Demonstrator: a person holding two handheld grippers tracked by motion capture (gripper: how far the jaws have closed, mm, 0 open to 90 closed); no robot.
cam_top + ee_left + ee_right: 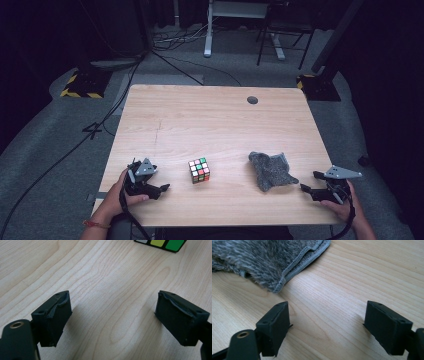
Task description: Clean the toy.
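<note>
A scrambled Rubik's cube (199,170) sits on the wooden table (210,120) near its front edge. To its right lies a crumpled grey fuzzy cloth (271,170). My left gripper (158,182) rests at the front left, a short way left of the cube, open with nothing between its jaws. The left gripper view has my open left gripper (112,312) over bare wood, with the cube's lower edge (162,243) just ahead. My right gripper (310,183) is at the front right, just right of the cloth. It is open in the right gripper view (327,320), with the cloth's hem (267,257) ahead on the left.
A dark round cable hole (252,100) sits near the table's far edge. Beyond the table, on grey carpet, are cables (175,60), a desk leg (207,30) and stand bases with yellow-black tape (80,85). A hand holds each gripper at the table's front edge.
</note>
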